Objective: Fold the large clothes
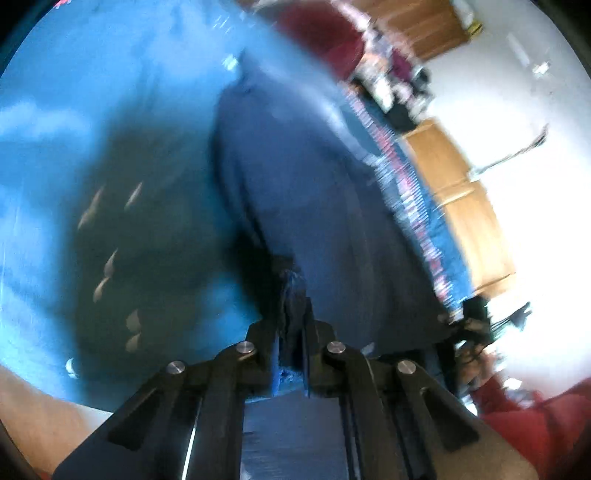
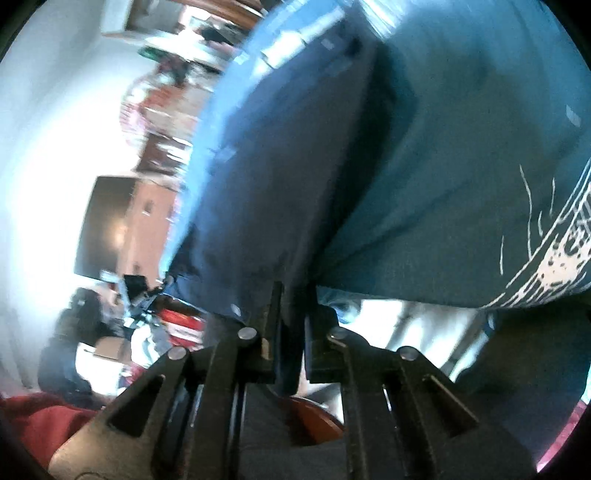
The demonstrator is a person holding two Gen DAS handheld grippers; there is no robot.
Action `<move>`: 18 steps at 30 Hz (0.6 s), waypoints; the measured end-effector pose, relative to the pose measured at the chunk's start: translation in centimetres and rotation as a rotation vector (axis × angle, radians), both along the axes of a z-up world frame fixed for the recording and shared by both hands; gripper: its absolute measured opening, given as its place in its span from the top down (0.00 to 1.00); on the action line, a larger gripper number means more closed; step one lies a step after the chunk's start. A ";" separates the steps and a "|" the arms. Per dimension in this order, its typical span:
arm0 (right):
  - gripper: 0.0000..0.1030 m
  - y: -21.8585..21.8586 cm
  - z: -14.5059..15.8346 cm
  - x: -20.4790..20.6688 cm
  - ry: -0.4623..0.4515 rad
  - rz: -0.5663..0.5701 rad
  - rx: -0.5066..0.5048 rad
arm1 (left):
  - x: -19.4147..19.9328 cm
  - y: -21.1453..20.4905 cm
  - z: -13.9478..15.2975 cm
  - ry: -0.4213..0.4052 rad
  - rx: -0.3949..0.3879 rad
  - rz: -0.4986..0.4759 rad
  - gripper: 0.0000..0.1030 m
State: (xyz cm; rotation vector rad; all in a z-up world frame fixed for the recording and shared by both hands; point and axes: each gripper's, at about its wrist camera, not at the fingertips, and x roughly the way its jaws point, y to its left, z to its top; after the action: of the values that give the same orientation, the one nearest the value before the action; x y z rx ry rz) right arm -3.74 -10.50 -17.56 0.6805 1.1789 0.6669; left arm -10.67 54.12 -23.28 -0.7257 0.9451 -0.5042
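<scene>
A dark navy garment (image 1: 314, 192) hangs stretched away from my left gripper (image 1: 291, 314), which is shut on a bunched edge of it. In the right wrist view the same navy garment (image 2: 266, 177) runs up from my right gripper (image 2: 293, 314), shut on its edge. Both views are motion-blurred. Beside the navy cloth lies a dark teal garment (image 2: 461, 177) with a pale print (image 2: 554, 258) at the right; it also shows as a dark shape with pale marks (image 1: 147, 258) in the left wrist view.
A bright blue bedsheet (image 1: 92, 110) covers the surface under the clothes. A patterned bed border (image 1: 413, 206), wooden furniture (image 1: 461, 199) and a white wall stand beyond. A dark red cloth (image 1: 325, 33) lies far off. Clutter and a red sleeve (image 2: 40, 417) sit at the right wrist view's left edge.
</scene>
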 end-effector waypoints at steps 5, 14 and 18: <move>0.93 -0.7 5.0 2.7 -0.058 -0.023 0.106 | 3.0 0.2 6.5 -0.170 -0.142 0.037 0.94; 0.92 -0.8 10.4 12.3 -0.155 -0.053 0.183 | 13.4 1.2 11.8 -0.273 -0.186 0.105 0.94; 0.92 -0.9 10.0 21.0 -0.147 -0.080 0.173 | 21.4 1.2 11.7 -0.255 -0.155 0.139 0.94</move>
State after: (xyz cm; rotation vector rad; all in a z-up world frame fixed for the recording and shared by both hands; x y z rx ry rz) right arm 17.29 -11.43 -7.53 0.8060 0.9608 0.7439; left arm 10.76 55.32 -11.54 -0.8385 0.6180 -0.5368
